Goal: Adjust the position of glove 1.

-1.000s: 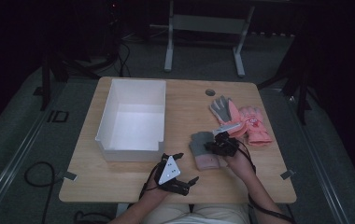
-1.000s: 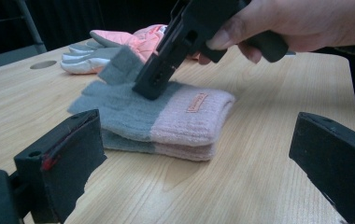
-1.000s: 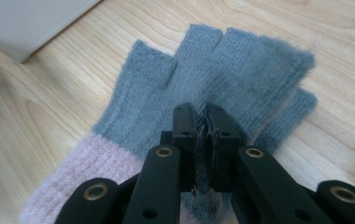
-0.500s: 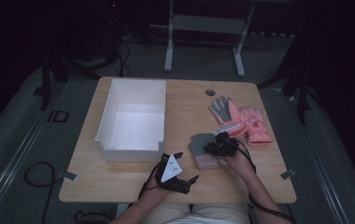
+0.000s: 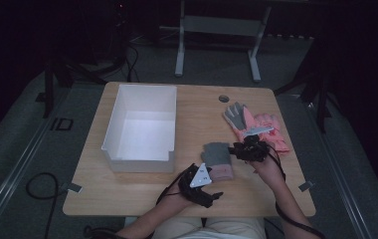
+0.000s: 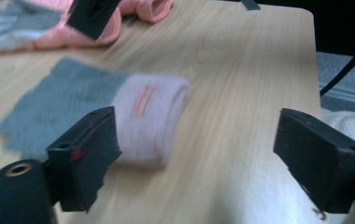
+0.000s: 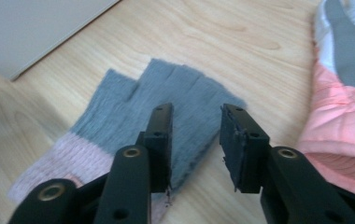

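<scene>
Grey wool with a pink cuff, the fingerless glove (image 7: 157,112) lay flat on the table (image 5: 197,107), its finger end running under the right gripper (image 7: 196,140), whose jaws stood a narrow gap apart just above it. The left gripper (image 6: 199,158) gaped wide and empty, the cuff just beyond its left jaw. Pink-and-grey gloves (image 7: 348,107) sat off to the right jaw's side.

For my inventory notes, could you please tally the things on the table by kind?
Grey glove with pink cuff: 1
Pink gloves with grey palms: apparently 2, overlapping
White bin: 1
Hand-held grippers: 2, left, right
Total: 6
</scene>
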The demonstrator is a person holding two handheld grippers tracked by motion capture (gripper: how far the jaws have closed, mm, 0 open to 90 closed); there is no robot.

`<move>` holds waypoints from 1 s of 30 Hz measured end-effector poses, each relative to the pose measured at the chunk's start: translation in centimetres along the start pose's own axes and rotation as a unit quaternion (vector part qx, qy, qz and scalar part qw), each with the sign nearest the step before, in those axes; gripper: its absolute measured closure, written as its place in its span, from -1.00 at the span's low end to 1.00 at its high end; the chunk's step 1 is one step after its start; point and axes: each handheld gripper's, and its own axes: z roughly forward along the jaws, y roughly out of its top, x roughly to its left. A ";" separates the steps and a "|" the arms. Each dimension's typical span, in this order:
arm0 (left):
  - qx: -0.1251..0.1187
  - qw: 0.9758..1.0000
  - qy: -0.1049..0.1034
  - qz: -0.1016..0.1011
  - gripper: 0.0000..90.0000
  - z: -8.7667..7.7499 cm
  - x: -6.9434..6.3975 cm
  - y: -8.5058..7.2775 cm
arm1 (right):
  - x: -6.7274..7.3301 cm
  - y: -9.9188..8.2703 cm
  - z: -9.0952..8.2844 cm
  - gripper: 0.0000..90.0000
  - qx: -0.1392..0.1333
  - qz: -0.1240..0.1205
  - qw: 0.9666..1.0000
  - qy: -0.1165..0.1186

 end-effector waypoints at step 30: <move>0.103 0.989 -0.025 0.105 0.52 4.2 3.9 0.9 | -2.3 0.5 6.7 0.22 0.080 0.102 0.990 0.058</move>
